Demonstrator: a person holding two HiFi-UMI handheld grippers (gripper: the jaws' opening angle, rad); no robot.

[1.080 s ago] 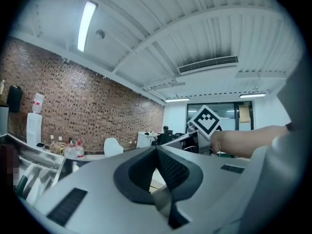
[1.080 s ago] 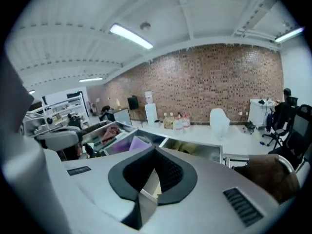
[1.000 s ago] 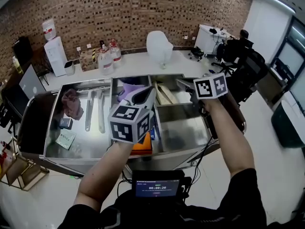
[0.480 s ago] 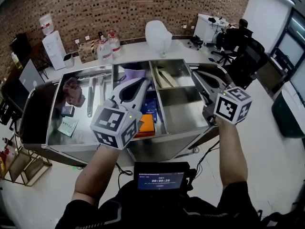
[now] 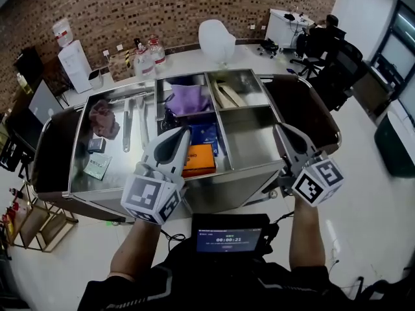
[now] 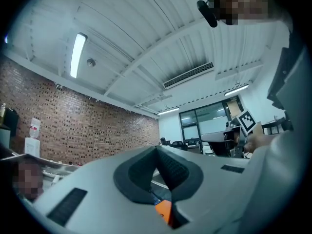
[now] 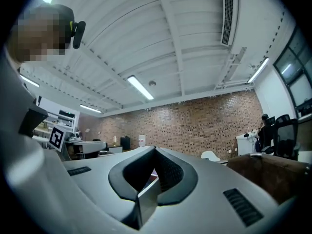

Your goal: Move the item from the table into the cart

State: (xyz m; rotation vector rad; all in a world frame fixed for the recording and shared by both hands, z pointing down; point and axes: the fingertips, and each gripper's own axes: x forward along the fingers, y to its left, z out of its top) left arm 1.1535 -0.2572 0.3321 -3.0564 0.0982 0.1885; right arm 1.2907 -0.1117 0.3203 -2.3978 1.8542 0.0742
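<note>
Both grippers have pulled back off the cart (image 5: 224,175) in the last sec. L gripper (image 5: 182,131) was low over the near-mid compt. Now it's back at the cart's near edge, tips just reaching over that compt. R gripper (image 5: 279,127) was up by the far-R compt and is now back at the near-R corner. L jaws are pressed together w/ nothing btwn them; R jaws the same, closed on nothing. So nothing is being carried right now.

My read: a drop-off is done, or the hands are resetting for the next pick. The task's item isn't in either gripper and I can't tell which piece it is. It's prob already in the cart. If not, it's on the white bench (image 5: 188,67) past the cart's far edge, where bottles (image 5: 148,60) and a white rounded thing (image 5: 217,41) stand.

Cart contents:
- L tray: dark-red cloth (image 5: 104,120) toward the far-L corner, long metal tools (image 5: 128,127) just beside it, small dark box (image 5: 96,145) and pale green card (image 5: 97,167) toward the near-L corner.
- Far-mid compt: purple item (image 5: 188,99).
- Near-mid compt: blue pack (image 5: 206,135), orange box (image 5: 200,159) just nearer. Can't say if they touch.
- Far-R compt: pale sticks (image 5: 227,96).
- Near-R compt (image 5: 246,141): bare.
</note>
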